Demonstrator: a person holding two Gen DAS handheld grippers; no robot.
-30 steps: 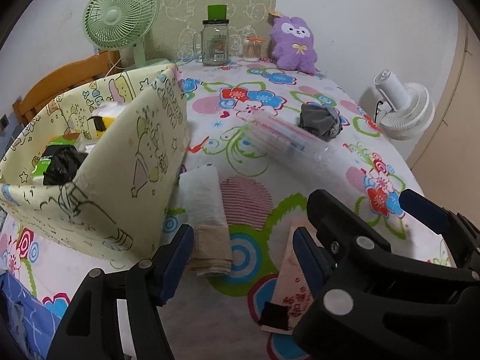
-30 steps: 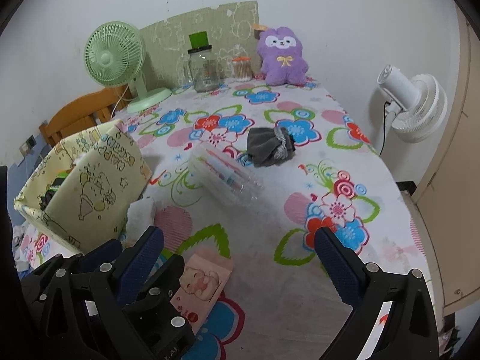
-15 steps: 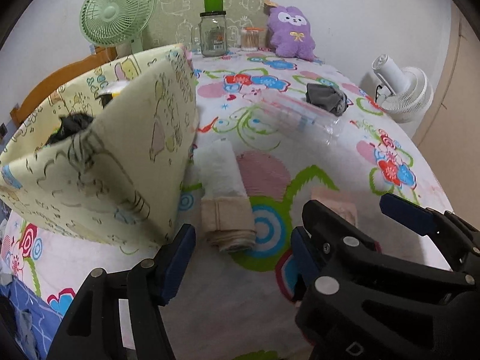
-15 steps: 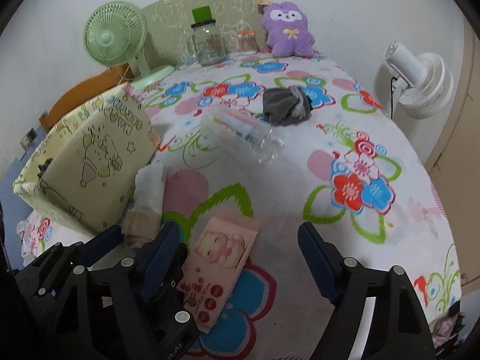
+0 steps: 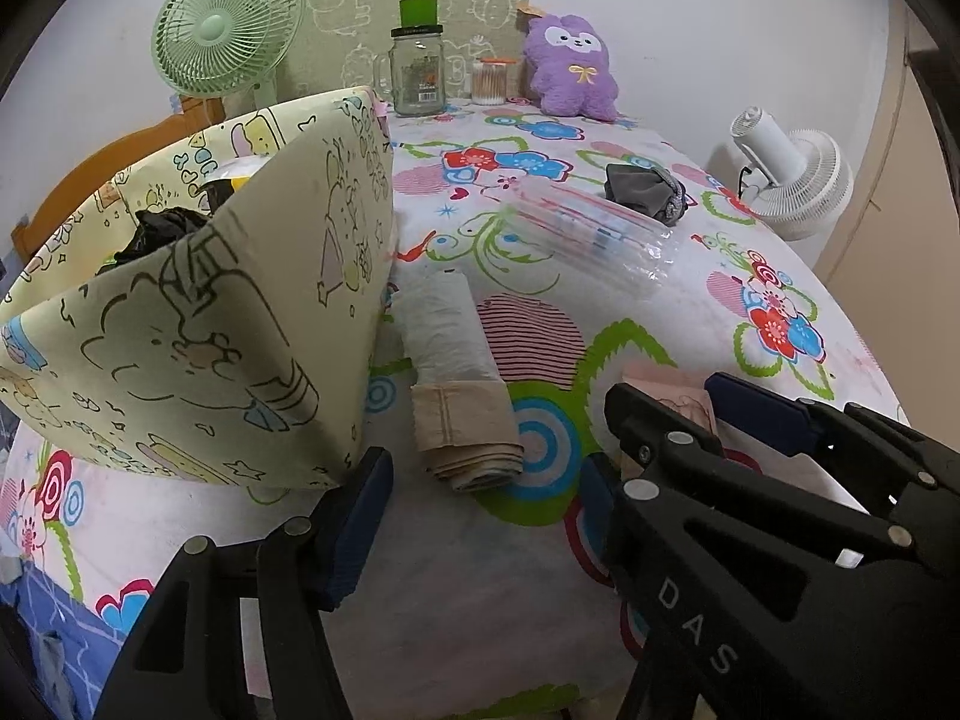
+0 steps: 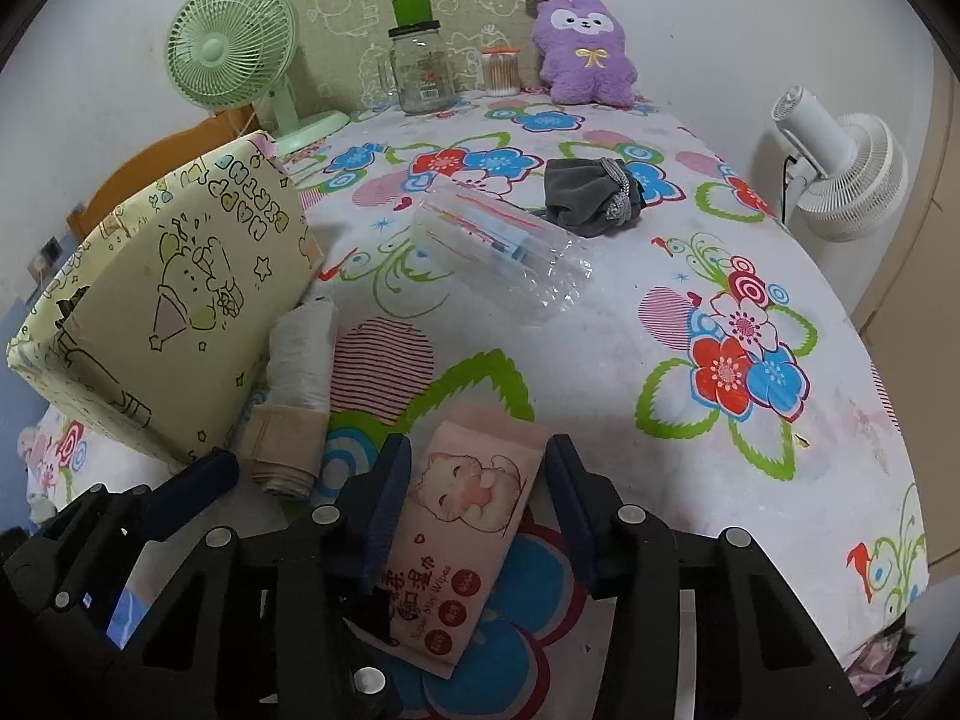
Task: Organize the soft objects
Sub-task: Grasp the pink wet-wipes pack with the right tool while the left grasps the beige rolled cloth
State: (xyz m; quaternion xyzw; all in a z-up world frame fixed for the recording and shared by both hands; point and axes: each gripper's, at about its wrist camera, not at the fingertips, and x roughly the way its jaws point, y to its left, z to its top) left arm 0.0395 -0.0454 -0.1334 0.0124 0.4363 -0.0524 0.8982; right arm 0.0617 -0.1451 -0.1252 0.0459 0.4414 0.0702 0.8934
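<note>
A pink wet-wipes pack lies flat on the flowered tablecloth. My right gripper straddles it, and its jaws are closing with the pads just beside the pack's long edges. In the left wrist view the right gripper covers most of the pack. A rolled white and beige cloth lies beside the yellow fabric box. My left gripper stands open just short of the roll's near end, with nothing between its fingers. The roll and one left finger also show in the right wrist view.
The box holds dark cloth. A clear plastic package and a grey crumpled cloth lie mid-table. A purple plush, a glass jar and a green fan stand at the back. A white fan stands off the right edge.
My right gripper came down over the wet-wipes pack and its jaws narrowed around it. My left gripper stayed open near the cloth roll.
</note>
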